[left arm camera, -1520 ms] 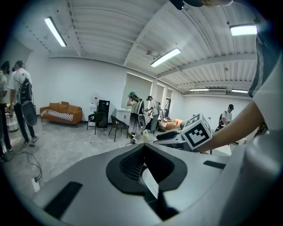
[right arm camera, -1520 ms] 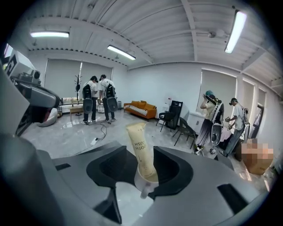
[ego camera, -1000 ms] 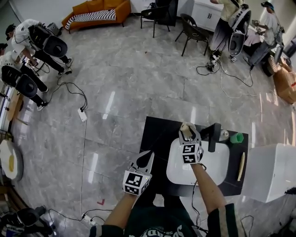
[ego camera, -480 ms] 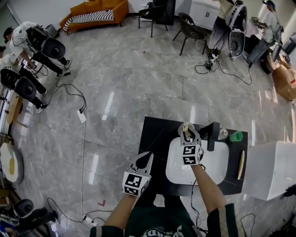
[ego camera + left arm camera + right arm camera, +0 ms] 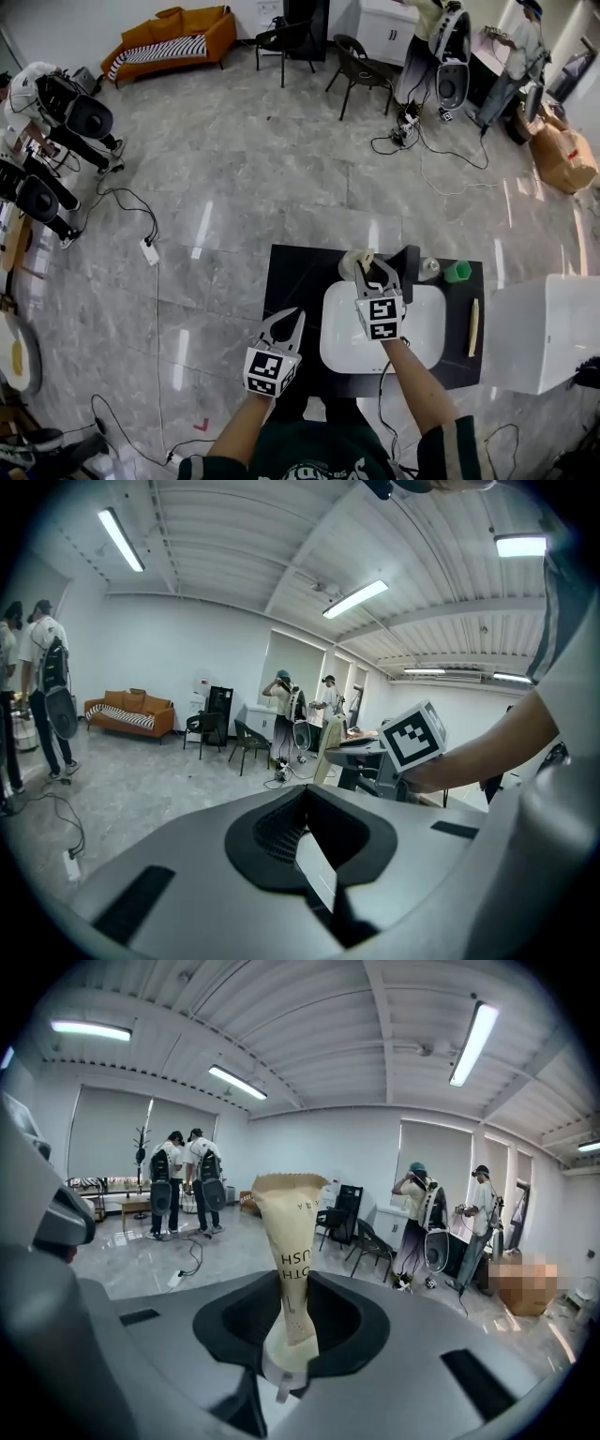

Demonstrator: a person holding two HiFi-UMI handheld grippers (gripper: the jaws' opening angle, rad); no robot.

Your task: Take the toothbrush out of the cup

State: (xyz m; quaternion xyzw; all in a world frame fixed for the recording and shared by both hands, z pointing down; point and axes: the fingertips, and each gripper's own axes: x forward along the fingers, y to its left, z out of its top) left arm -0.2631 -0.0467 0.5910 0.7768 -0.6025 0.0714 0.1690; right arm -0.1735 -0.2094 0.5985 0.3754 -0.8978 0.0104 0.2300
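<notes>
The toothbrush [image 5: 289, 1260], in a beige paper sleeve, stands upright between the pads of my right gripper [image 5: 291, 1335], whose jaws are closing on its lower part. In the head view this right gripper [image 5: 373, 269] hangs over the far rim of the white basin [image 5: 422, 352], with the toothbrush [image 5: 367, 256] sticking out just right of the pale cup [image 5: 352, 261] on the black table [image 5: 291, 281]. Whether the brush's lower end is still inside the cup is hidden. My left gripper [image 5: 285, 320] hovers at the table's near left edge, open and holding nothing; its jaws [image 5: 314, 855] show nothing between them.
A black faucet [image 5: 409, 267] rises behind the basin, with a small white item [image 5: 429, 267] and a green cup [image 5: 457, 272] to its right. A wooden stick [image 5: 473, 326] lies at the table's right. A white cabinet [image 5: 548, 333] adjoins. Cables and people are across the floor.
The right gripper's jaws came together on the toothbrush at the cup and the gripper rose with it. The left gripper drifted slightly. The head view shifted.
</notes>
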